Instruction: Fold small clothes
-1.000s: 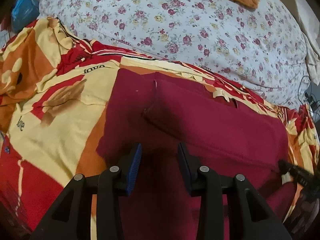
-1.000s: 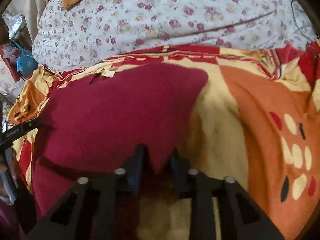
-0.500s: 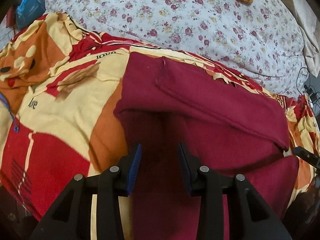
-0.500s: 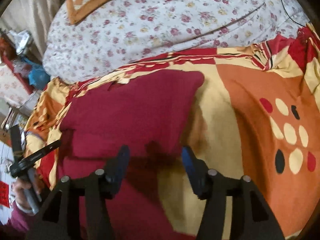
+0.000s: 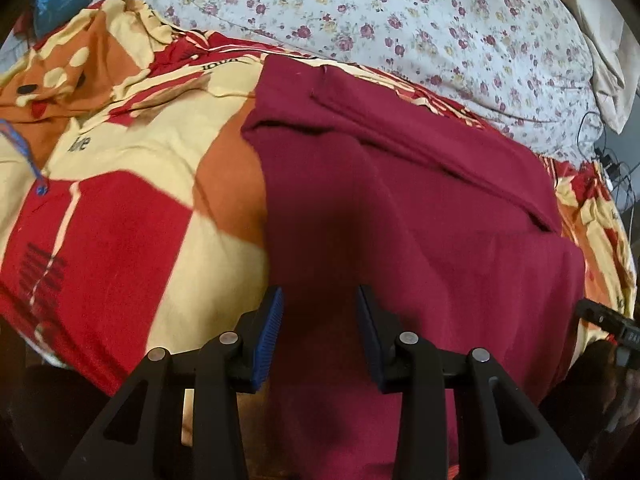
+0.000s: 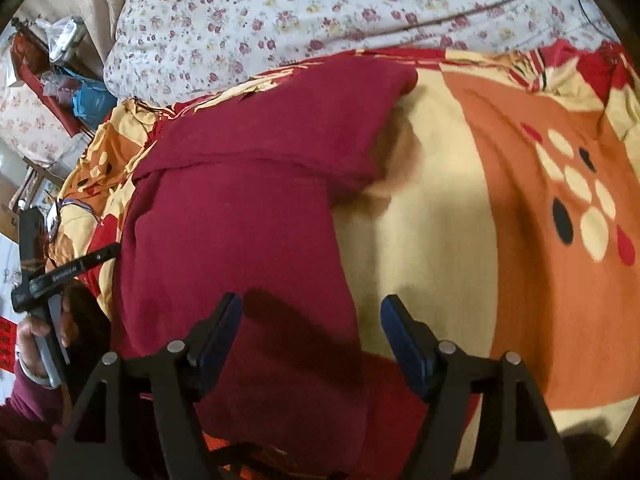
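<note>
The left tool, black with blue ribbed pads, hangs with its fingers parted and nothing between them, just above the dark red knit garment. The right tool gapes wider, also empty, over the garment's near right edge. The garment lies folded ahead of both tools on a red, orange and cream patterned blanket; beyond it rests a white quilt with small red flowers.
</note>
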Demonstrator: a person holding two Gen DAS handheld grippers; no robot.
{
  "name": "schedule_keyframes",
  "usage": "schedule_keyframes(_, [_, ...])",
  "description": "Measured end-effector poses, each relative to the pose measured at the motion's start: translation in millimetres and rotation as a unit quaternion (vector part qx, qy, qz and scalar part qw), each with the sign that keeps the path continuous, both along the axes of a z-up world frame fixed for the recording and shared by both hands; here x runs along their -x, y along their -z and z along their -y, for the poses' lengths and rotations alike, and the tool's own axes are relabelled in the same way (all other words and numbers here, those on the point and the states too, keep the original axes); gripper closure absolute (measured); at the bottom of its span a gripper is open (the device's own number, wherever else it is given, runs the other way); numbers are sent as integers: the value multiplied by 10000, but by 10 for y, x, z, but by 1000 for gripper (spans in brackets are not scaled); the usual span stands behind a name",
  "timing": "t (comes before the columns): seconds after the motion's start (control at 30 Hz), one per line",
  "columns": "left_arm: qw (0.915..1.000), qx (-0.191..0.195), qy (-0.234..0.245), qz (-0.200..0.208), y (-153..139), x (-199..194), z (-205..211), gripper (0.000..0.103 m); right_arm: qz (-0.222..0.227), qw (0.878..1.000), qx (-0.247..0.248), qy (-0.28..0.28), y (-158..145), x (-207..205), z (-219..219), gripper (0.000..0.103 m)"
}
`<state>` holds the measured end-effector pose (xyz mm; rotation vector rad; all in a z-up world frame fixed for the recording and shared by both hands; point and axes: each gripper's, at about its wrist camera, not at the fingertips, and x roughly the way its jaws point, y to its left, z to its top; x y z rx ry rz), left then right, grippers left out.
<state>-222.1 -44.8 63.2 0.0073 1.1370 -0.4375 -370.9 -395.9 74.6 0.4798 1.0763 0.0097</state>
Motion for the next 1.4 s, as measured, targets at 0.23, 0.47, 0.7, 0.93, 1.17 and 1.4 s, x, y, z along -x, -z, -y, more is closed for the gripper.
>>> schedule_keyframes(0.23, [9999, -118, -29, -26, 27, 181, -81, 75, -130, 9996, 104, -206, 45, 78, -104, 28])
schedule_keyframes(0.47, [9998, -71, -53, -177, 62, 286, -133, 75, -244, 9992, 101, -303, 96, 167, -167, 27])
schedule_keyframes(0.7, [9996, -59, 32, -292, 88, 463, -157, 75, -368, 9982, 127, -450, 158, 245, -238, 27])
schedule_keyframes(0.93, [9978, -124, 291, -584, 197, 691, -125, 75, -485, 9960, 154, -729, 161, 303, -353, 27])
schedule_keyframes(1.17, [9964, -46, 196, -818, 227, 735, -195, 75, -536, 9949, 212, -831, 170, 311, -426, 25])
schedule_keyframes(1.4, [9929, -27, 325, -1145, 281, 833, -242, 75, -573, 9951, 127, -802, 169, 292, -397, 25])
